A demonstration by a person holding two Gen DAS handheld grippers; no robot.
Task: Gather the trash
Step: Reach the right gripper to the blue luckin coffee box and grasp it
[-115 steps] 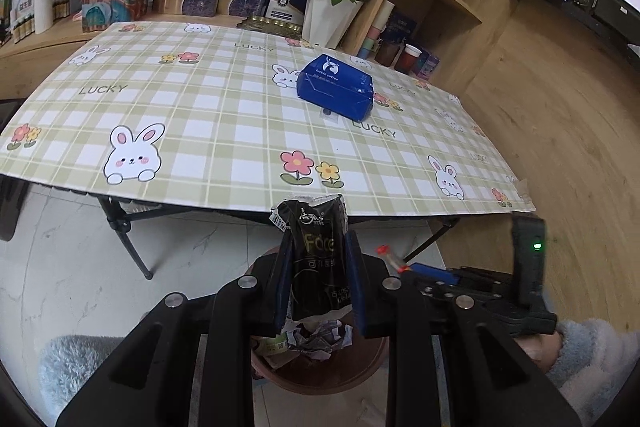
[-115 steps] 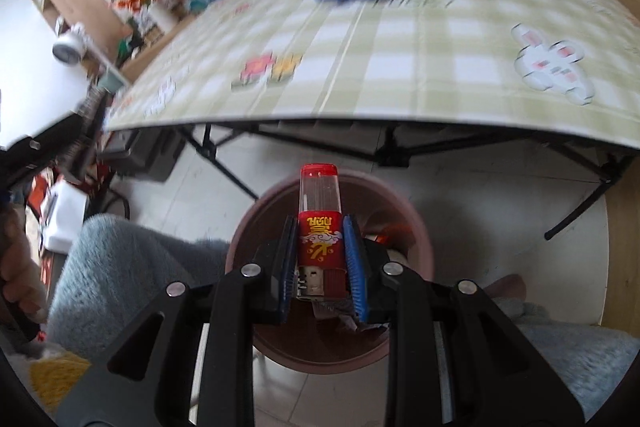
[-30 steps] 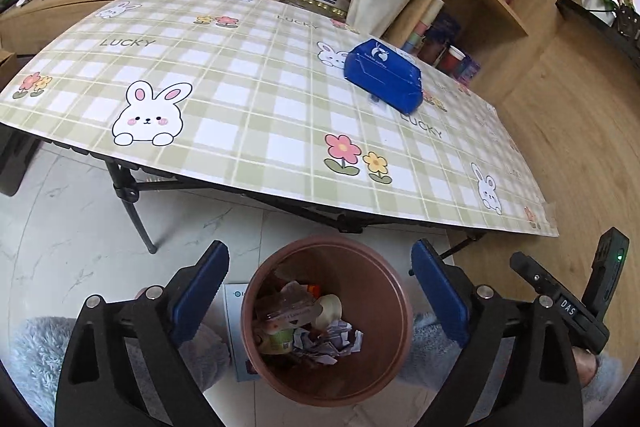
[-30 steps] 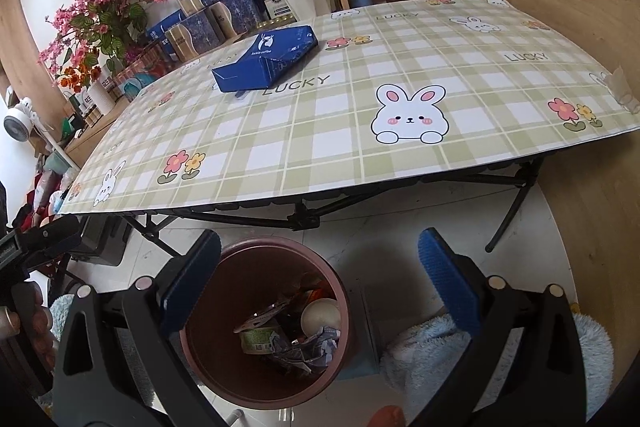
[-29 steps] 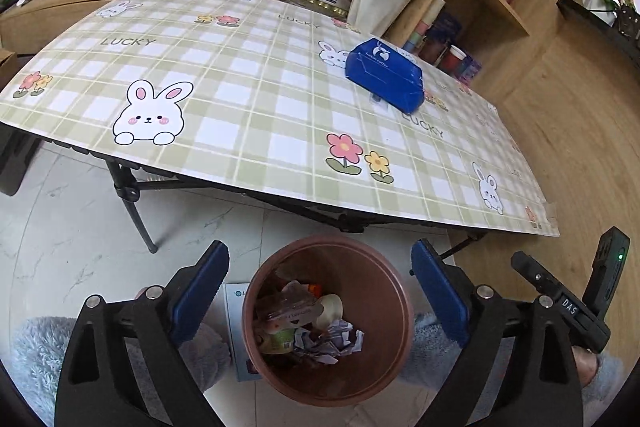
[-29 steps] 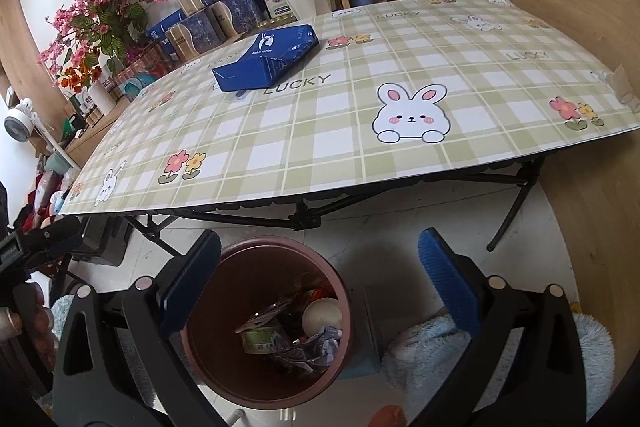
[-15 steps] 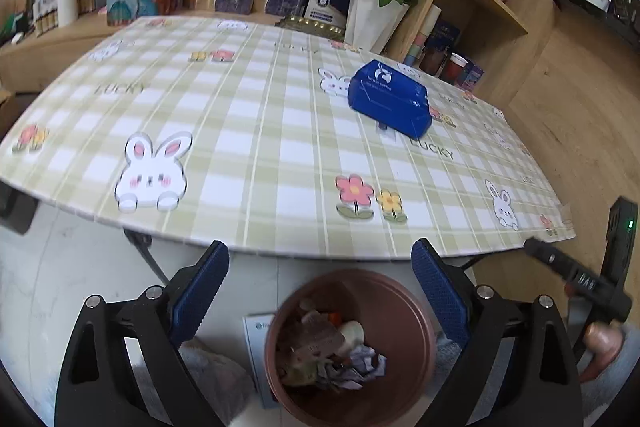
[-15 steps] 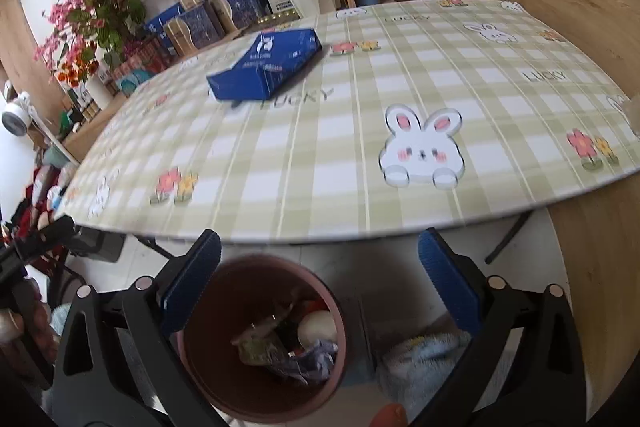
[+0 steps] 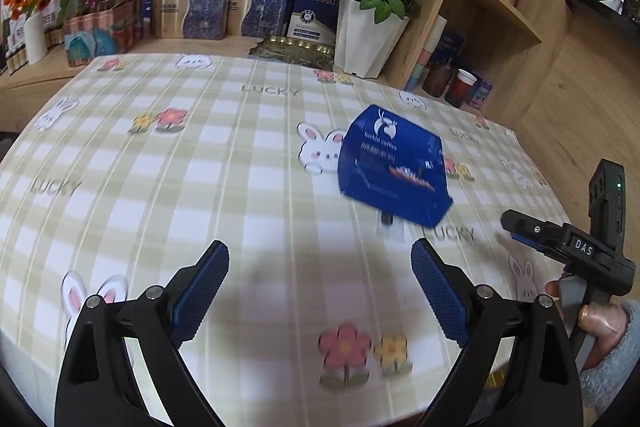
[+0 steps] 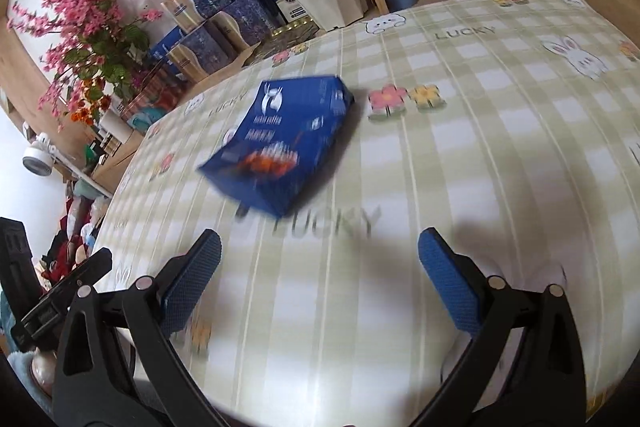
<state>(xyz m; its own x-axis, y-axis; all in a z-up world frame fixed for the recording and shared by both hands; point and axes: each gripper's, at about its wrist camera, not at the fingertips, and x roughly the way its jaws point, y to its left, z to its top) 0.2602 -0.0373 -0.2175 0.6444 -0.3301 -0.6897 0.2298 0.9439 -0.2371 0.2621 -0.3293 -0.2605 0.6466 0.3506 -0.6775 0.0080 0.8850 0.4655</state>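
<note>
Nearest, my left gripper [image 9: 320,279] and my right gripper [image 10: 319,269] both hang with their blue-padded jaws spread wide and empty at the bottom of each view, above the green-and-white checked tablecloth with rabbits and flowers [image 9: 168,179]. Farther in, right of centre in the left view and left of centre in the right, the blue cardboard coffee box [image 9: 394,173] lies flat on the cloth, blurred. Beyond it, a white pot of red roses [image 9: 366,39] stands at the table's far edge.
</note>
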